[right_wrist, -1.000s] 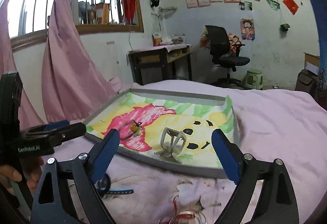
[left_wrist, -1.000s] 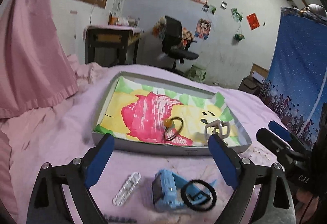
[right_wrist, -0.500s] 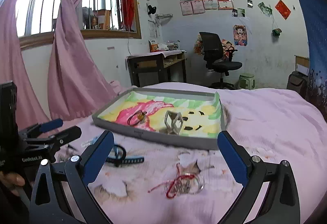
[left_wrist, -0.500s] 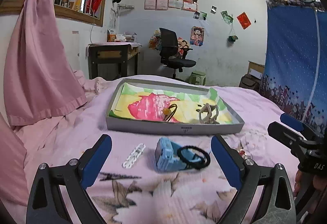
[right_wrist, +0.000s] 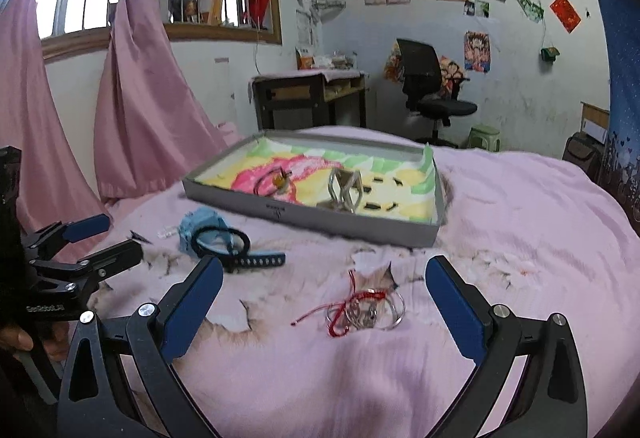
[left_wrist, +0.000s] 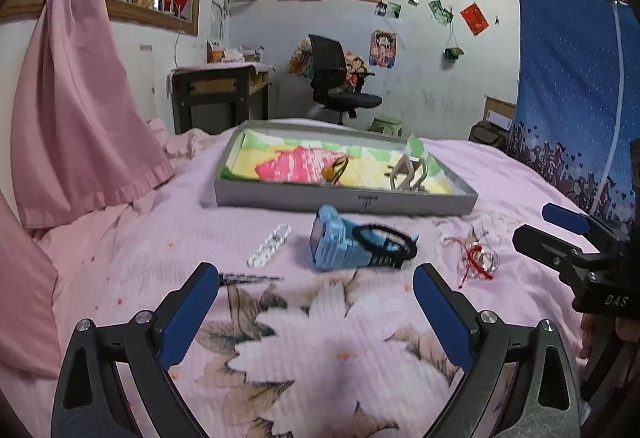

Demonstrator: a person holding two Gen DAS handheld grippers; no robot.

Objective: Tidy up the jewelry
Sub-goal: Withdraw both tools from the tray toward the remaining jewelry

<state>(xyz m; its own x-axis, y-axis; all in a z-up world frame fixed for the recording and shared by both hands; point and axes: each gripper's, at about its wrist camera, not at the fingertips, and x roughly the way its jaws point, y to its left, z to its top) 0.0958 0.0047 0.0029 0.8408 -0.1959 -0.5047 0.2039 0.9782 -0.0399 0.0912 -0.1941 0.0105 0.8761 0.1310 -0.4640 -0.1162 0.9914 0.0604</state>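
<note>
Currently both tools hover low over the pink floral bedspread (left_wrist: 320, 338), empty. Left tool (left_wrist: 316, 312) has jaws spread wide, nothing between them, lined up on the light-blue plastic watch with black strap (left_wrist: 352, 246), likely its next pick. Right tool (right_wrist: 324, 304) also stands fully apart, gripping nothing, aimed at the tangle of silver rings with red string (right_wrist: 360, 308) lying just ahead of its tips. Shallow grey cardboard tray with a yellow-pink cartoon liner (right_wrist: 320, 214) sits further up the bed toward the far edge, the collection spot: it already holds a black cord loop with amber bead (right_wrist: 276, 178) and a silver geometric metal piece (right_wrist: 344, 190). White chain-link clip (left_wrist: 269, 250) lies left of the watch, loose on the bed, not yet sorted.
</note>
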